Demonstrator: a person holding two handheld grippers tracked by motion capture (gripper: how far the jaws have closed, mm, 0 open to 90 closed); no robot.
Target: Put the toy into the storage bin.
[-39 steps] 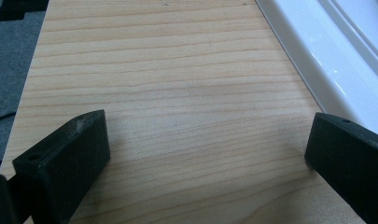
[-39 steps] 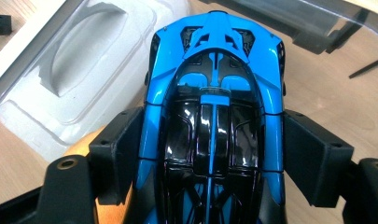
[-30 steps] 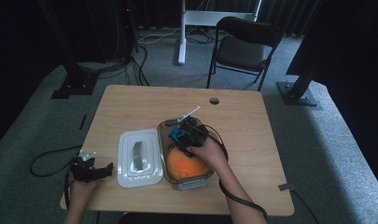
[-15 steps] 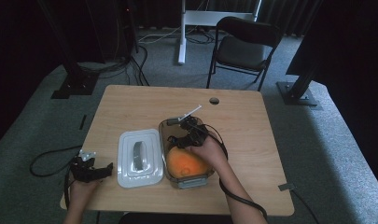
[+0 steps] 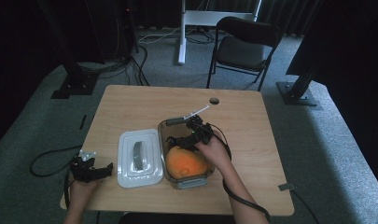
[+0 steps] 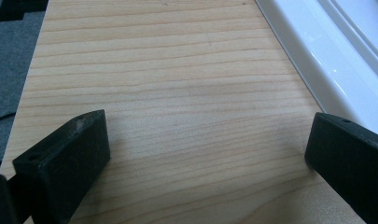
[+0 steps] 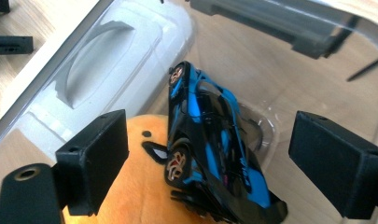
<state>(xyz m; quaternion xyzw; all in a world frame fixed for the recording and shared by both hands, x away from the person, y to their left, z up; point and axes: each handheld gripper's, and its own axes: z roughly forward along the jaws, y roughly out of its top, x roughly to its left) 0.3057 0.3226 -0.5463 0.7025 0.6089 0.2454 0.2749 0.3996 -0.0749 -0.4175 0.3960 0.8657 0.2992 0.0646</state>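
The right hand-held gripper [image 7: 210, 163] had just opened wide, releasing the toy car [image 7: 214, 149], which lay tilted on the orange plush [image 7: 130, 186] inside the clear container [image 5: 164, 128]; it risked sliding off or snagging a jaw on withdrawal.

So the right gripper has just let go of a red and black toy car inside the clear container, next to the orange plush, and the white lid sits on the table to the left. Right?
Not quite: the toy car is blue and black, not red, as the right gripper view shows. The rest holds: the right gripper has just been opening, its jaws apart from the car, inside the clear container beside the orange plush, with the white lid on the table to its left.
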